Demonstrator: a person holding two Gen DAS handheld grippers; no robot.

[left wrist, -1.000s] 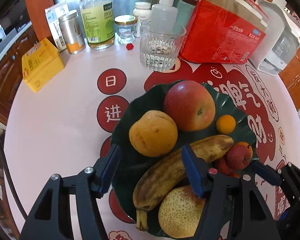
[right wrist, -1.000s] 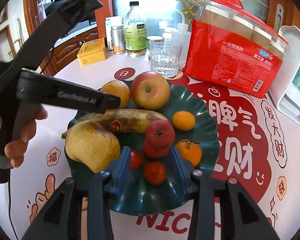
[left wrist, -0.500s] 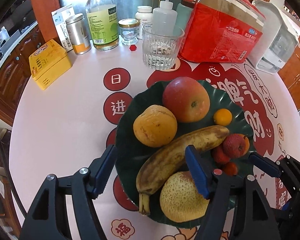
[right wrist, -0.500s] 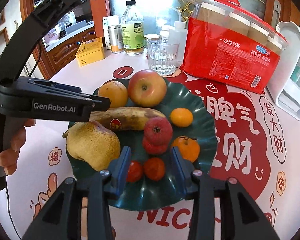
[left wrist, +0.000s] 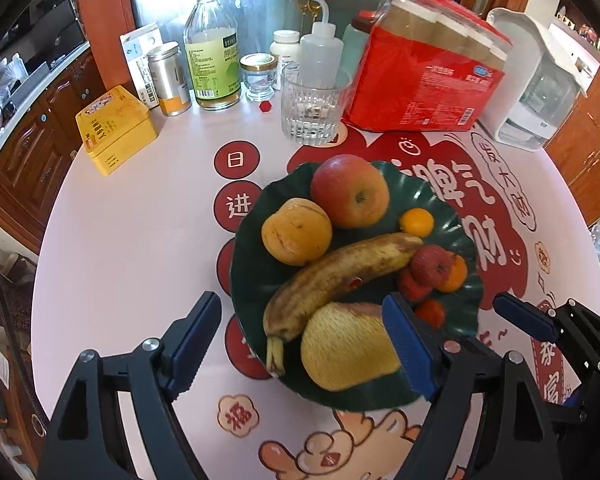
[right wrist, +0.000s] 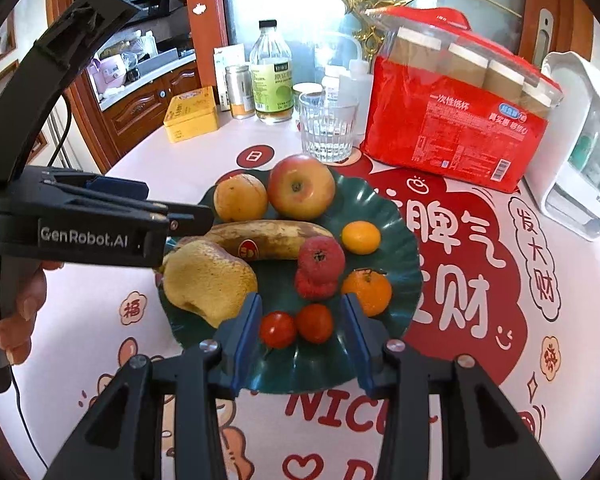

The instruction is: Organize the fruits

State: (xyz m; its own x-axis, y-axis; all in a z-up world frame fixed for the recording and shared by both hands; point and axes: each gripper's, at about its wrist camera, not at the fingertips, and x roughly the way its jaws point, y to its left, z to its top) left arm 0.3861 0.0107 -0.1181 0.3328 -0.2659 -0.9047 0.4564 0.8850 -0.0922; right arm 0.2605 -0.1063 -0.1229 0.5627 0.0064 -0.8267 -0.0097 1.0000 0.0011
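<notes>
Fingers of the left gripper [left wrist: 300, 346] are spread wide and hold nothing, straddling the near-left rim of the green plate [left wrist: 252, 264]; those of the right gripper [right wrist: 303, 346] stand moderately apart, also empty, bracketing two cherry tomatoes [right wrist: 277, 329] at the plate's near edge.

All fruit in view lies on the plate; none rests on the tablecloth [left wrist: 140, 240] around it. The gathering therefore appears complete or nearly so, with only a possible tidying of positions left.

Counted across the plate from left to right: one pear [right wrist: 208, 280] at the near left, one yellow-orange fruit [right wrist: 240, 197] behind it, one browned banana [right wrist: 268, 238] across the middle, one apple [right wrist: 301, 186] at the far edge, two rough red fruits [right wrist: 320, 258] stacked at the centre, two cherry tomatoes, one small kumquat-like fruit [right wrist: 361, 237] and one mandarin [right wrist: 367, 292] at the right.
</notes>
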